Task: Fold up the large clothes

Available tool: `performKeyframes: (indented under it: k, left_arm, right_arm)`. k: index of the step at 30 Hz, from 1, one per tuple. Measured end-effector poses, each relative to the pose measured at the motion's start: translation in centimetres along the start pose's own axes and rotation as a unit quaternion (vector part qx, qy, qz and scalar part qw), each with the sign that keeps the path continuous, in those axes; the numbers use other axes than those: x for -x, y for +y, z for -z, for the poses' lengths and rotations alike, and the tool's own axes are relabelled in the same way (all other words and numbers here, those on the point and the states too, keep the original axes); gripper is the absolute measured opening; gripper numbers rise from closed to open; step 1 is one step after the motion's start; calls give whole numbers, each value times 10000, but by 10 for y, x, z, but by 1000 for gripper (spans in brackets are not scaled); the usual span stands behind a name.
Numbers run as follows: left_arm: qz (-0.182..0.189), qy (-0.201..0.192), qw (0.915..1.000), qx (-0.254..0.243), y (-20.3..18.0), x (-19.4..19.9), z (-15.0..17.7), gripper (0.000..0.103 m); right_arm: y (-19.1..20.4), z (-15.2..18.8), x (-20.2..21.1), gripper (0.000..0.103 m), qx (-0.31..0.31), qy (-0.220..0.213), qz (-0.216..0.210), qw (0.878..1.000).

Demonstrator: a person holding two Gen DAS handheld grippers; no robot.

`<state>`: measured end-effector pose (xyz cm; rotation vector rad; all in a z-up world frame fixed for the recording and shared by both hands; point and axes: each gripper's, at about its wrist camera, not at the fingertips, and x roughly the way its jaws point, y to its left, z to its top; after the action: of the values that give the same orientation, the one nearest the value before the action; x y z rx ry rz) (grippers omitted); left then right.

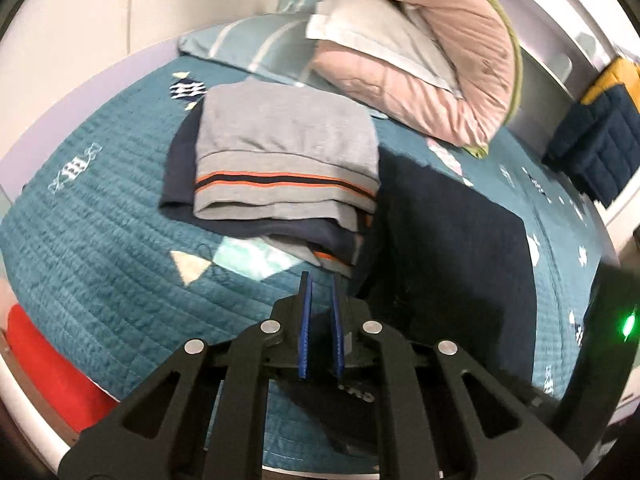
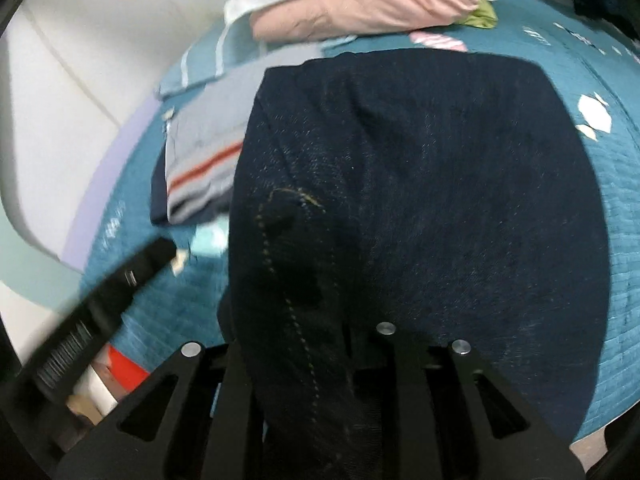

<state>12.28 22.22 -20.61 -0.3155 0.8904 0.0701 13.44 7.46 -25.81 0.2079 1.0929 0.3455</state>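
Dark navy jeans (image 2: 420, 184) lie folded on the teal quilted bed; they also show in the left wrist view (image 1: 448, 240). My right gripper (image 2: 320, 320) is shut on a fold of the jeans, whose denim with yellow stitching drapes over and hides the fingertips. My left gripper (image 1: 320, 280) hovers over the quilt just left of the jeans, its blue pads (image 1: 306, 320) a narrow gap apart with nothing between them. A stack of folded clothes (image 1: 280, 168), grey with orange and navy stripes on top, sits beyond it.
Pink and grey bedding (image 1: 420, 52) is piled at the head of the teal quilt (image 1: 100, 240). A navy and yellow quilted item (image 1: 596, 136) hangs at the right. A red item (image 1: 48, 364) lies at the bed's left edge. White wall is behind.
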Motion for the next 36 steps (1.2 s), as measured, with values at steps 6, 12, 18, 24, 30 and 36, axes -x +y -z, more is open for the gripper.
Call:
performKeyframes:
  k: [6, 12, 18, 24, 30, 36]
  left_arm:
    - [-73, -59, 9996, 258, 16, 1, -3, 25]
    - [73, -148, 9984, 534, 31, 5, -6, 29]
    - [625, -27, 9969, 473, 21, 3, -5, 29]
    - [403, 812, 9941, -590, -35, -17, 18, 29]
    - [-142, 1672, 9852, -345, -36, -69, 33, 31]
    - [-471, 1833, 9806, -514, -45, -45, 42, 31]
  right_arm:
    - [6, 2, 5, 53, -204, 157, -1194, 9925]
    - [16, 14, 3, 50, 61, 724, -2024, 9766]
    - [-27, 6, 48, 43, -226, 205, -1785, 9835]
    - [-82, 0, 73, 11, -214, 615, -159, 9977]
    - [-130, 37, 29, 0, -796, 1183, -95, 9897]
    - [-123, 43, 55, 0, -591, 1556, 92, 9860]
